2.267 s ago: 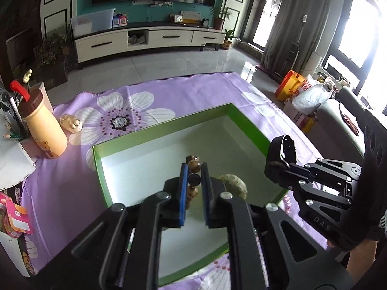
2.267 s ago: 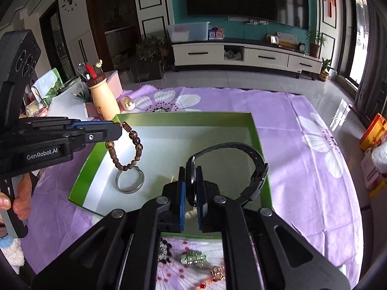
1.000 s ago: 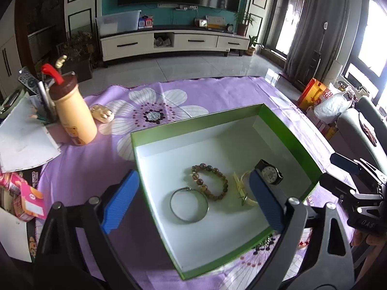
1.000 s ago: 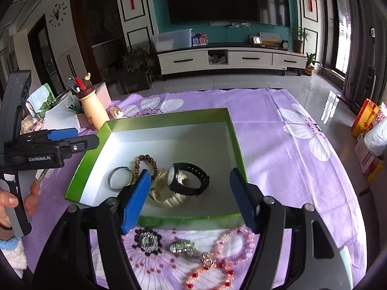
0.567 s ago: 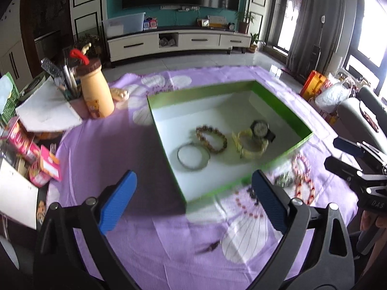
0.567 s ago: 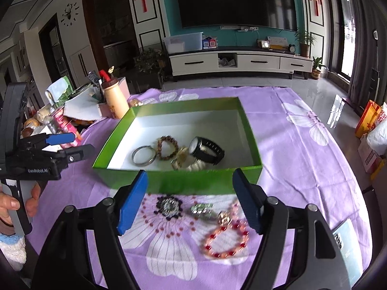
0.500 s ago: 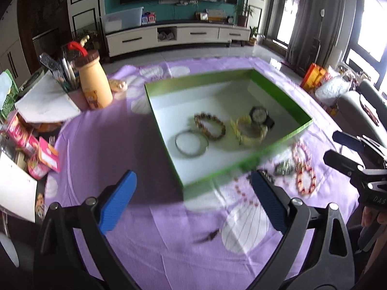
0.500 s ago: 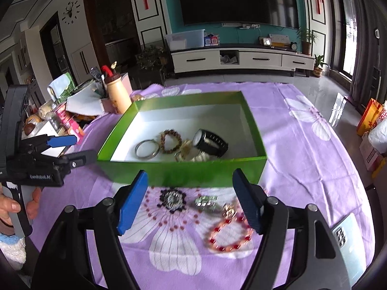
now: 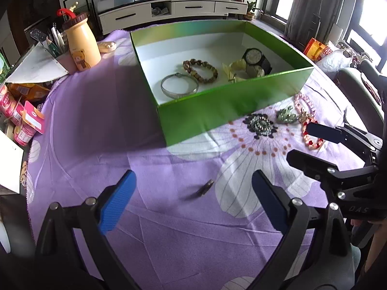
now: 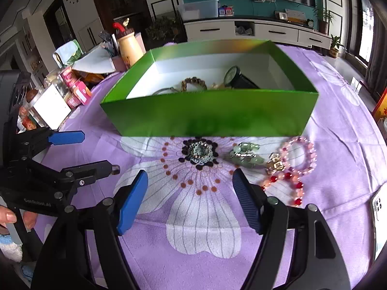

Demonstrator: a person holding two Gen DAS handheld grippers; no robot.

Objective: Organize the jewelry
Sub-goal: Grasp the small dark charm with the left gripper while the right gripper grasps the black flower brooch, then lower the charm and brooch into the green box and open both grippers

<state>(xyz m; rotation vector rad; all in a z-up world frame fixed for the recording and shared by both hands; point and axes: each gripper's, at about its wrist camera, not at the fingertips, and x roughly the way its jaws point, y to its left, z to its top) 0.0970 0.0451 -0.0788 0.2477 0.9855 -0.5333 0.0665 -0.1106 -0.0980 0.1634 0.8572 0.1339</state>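
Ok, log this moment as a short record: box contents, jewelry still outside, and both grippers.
container: green box, open top, on purple floral cloth
in box: silver bangle; brown bead bracelet; black watch; pale yellow piece
outside, before the box: dark beaded piece; green piece; pink bead bracelet; red bead bracelet
left gripper: open, empty
right gripper: open, empty

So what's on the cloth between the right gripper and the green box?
In the right wrist view, a dark sparkly jewel lies between the right gripper and the green box.
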